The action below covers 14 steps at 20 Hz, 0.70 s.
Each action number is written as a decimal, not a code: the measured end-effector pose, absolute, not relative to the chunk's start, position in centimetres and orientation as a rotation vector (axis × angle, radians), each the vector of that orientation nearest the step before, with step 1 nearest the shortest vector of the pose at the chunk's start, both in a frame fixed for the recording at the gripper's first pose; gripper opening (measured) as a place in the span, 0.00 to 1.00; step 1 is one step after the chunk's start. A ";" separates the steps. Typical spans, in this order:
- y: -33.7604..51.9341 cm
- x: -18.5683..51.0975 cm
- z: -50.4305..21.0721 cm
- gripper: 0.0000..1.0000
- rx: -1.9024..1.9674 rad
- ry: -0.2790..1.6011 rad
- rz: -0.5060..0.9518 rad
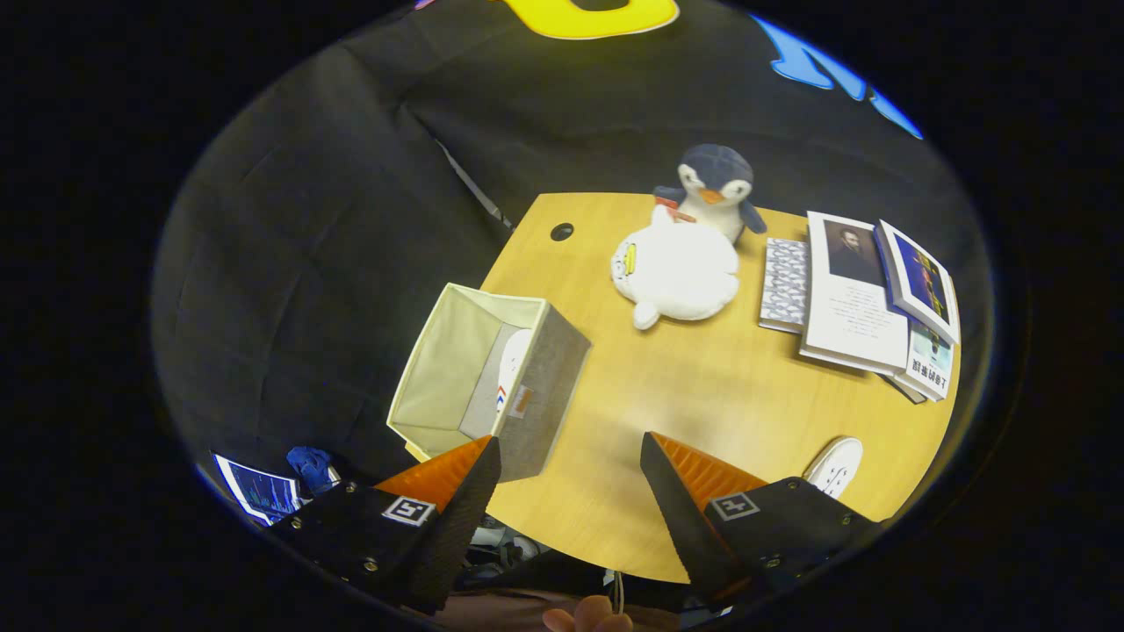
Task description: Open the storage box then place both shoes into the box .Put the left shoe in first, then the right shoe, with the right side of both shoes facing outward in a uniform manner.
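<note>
Already open, the storage box (492,386) sits at the table (667,395) edge just ahead of one finger, its mouth facing up. Grey fabric outside, pale lining inside, it holds one white shoe (512,364) standing on edge. Another white shoe (836,465) lies beside the other finger. The gripper (571,478) hovers above, fingers spread wide, empty.

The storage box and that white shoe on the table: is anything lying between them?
In the gripper view, only bare tabletop lies between the storage box and the white shoe. The gripper, jaws open, hovers above that stretch.
</note>
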<state>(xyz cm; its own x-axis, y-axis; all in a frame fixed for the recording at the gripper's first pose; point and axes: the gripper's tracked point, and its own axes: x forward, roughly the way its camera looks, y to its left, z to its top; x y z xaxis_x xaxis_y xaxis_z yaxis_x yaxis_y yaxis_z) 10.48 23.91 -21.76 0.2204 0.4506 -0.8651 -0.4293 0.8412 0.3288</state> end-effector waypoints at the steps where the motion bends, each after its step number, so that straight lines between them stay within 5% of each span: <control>1: 22.5 10.5 -21.7 0.98 0.045 1.203 0.592; 14: 3.6 9.4 -25.2 0.98 0.193 1.198 0.309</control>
<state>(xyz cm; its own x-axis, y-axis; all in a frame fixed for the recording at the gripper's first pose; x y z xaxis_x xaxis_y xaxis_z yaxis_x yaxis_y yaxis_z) 9.37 3.63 -25.22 0.3299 0.3356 -0.8823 -0.1329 0.9419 0.3086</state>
